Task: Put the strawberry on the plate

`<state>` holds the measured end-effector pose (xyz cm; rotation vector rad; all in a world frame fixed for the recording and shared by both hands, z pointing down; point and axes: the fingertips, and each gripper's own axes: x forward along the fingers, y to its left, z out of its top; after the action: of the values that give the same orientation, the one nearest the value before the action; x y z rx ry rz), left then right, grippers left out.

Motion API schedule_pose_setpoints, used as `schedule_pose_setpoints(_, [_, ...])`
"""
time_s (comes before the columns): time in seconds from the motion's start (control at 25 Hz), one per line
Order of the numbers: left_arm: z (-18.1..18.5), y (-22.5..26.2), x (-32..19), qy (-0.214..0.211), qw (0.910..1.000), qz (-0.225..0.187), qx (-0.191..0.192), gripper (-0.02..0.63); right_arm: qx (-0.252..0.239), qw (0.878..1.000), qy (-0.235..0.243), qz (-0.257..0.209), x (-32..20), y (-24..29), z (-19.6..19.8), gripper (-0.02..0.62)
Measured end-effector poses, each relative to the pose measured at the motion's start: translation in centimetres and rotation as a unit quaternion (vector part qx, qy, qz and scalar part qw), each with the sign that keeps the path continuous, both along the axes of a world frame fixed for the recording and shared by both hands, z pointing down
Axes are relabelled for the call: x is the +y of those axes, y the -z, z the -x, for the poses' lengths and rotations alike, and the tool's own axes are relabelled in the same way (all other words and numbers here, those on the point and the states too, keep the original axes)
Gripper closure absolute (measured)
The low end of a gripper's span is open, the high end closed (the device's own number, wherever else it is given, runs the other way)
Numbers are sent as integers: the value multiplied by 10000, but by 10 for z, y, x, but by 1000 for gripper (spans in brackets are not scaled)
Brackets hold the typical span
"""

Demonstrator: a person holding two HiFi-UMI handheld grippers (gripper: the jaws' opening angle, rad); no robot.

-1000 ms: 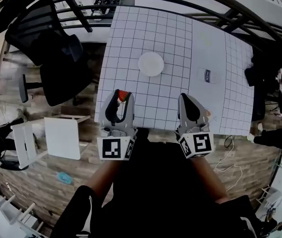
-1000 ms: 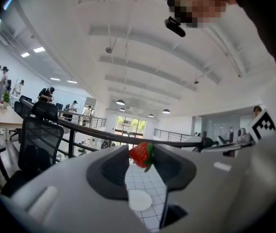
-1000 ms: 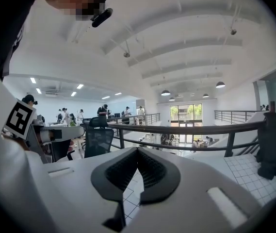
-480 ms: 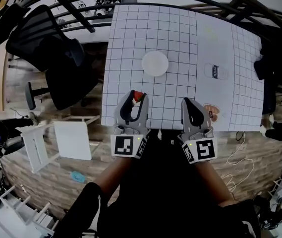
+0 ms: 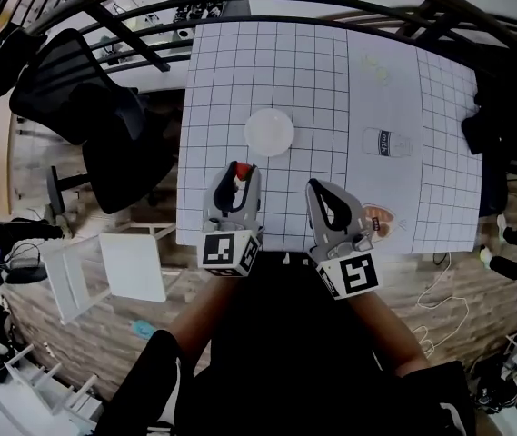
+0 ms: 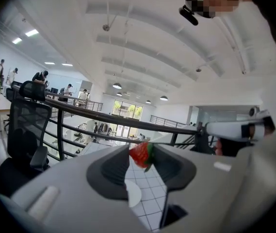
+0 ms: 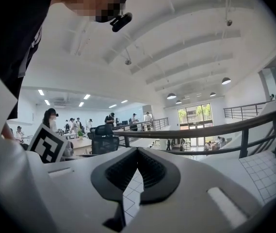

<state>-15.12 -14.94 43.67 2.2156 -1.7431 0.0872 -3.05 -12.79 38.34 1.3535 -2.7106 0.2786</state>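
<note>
In the head view the white gridded table [image 5: 331, 71] fills the upper middle of the frame, and both arms reach up from the bottom edge. The left hand-held gripper [image 5: 240, 176] sits just left of centre with its jaws clamped on the strawberry [image 5: 240, 168], a red fruit with a green cap pinched at the very tips. In the left gripper view the strawberry [image 6: 141, 154] shows in the middle of the frame, squeezed between the two dark pads, with grid squares below it.

The round white plate [image 5: 269, 132] lies on the table just above the strawberry in the head view. It has nothing on it, and a narrow strip of grid separates the two.

The right hand-held gripper [image 5: 316, 188] is lower right of centre. Its own view shows the jaws together at the tips with nothing between them.

A clear thing with a dark label [image 5: 385, 142] lies on the table to the right of the plate, and a reddish packet [image 5: 381, 218] lies by the table's lower edge, just right of the right hand-held gripper. A black office chair [image 5: 81, 98] stands at the upper left, off the table
</note>
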Motion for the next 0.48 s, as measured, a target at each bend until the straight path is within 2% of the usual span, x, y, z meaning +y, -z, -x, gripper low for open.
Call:
schedule_pose_setpoints(0.24, [-11,-49,-36,-15,9995,284,-153,456,-171,9998,-26,47,-23,-8,-1,598])
schedule_pose_setpoints(0.48, [-29,-83,-61,-84,9982,513,-284,456,-242,9994,-237,55,-42,-6,-22,598])
